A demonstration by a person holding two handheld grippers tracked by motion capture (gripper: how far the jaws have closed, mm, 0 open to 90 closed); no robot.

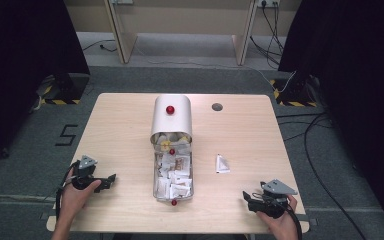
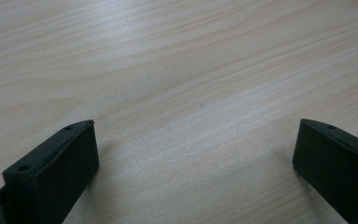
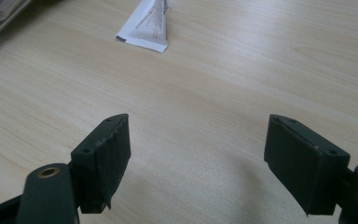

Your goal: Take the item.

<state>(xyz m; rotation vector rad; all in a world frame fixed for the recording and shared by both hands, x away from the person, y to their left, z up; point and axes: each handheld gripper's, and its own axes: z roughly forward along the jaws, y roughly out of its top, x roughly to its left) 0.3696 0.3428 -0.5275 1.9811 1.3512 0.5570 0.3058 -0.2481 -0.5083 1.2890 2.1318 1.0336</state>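
A clear box [image 1: 173, 174] full of several small white sachets sits at the table's middle, its rounded silver lid [image 1: 172, 117] with a red knob lying just behind it. One loose white sachet [image 1: 222, 164] [image 3: 145, 26] lies on the wood to the right of the box. My left gripper [image 1: 111, 180] [image 2: 196, 154] rests low at the front left, open, with bare wood between its jaws. My right gripper [image 1: 246, 197] [image 3: 198, 154] is at the front right, open and empty, with the loose sachet well ahead of it.
The light wooden table [image 1: 120, 130] has a round grey cable port [image 1: 217, 106] at the back right. Dark curtains flank both sides, and cables trail over the floor at the right. A corner of the box [image 3: 0, 18] shows at the right gripper view's top left.
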